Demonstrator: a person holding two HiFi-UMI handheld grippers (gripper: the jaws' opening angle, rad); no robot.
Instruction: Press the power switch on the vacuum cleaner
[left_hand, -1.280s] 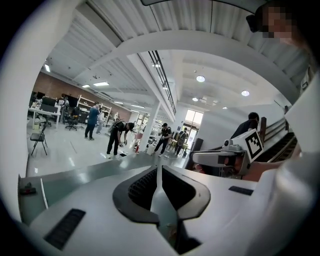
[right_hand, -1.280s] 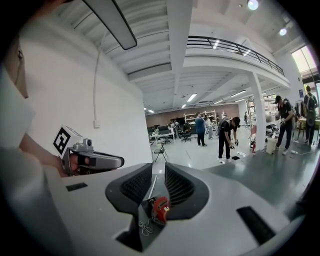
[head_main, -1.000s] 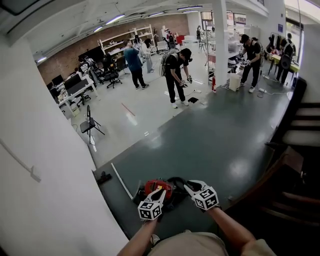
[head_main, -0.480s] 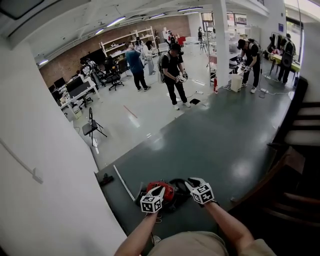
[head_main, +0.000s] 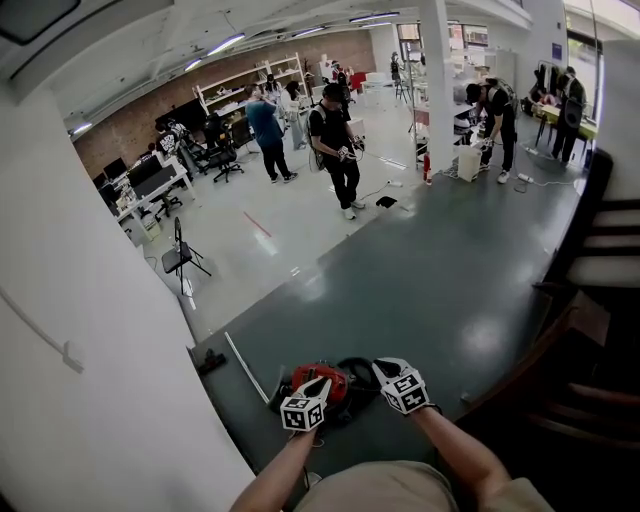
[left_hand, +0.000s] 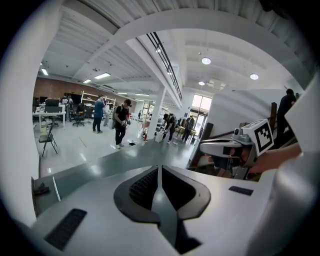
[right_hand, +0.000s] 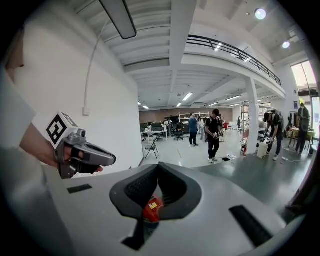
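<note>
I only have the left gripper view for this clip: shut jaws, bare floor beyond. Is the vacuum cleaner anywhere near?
Observer: Yes. The head view shows a red vacuum cleaner on the dark floor, just ahead of both grippers.
Operator: Does the other camera see it?
Observer: Yes. The right gripper, jaws shut on nothing, shows the red body low behind its jaws.
Operator: Is anything touching it?
Observer: Contact is unclear; in the head view the left gripper has its tips overlapping the red body.

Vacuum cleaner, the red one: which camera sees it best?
The head view: the vacuum cleaner sits on the floor. The right gripper view shows only a red bit past its jaws; the left gripper view, none.
</note>
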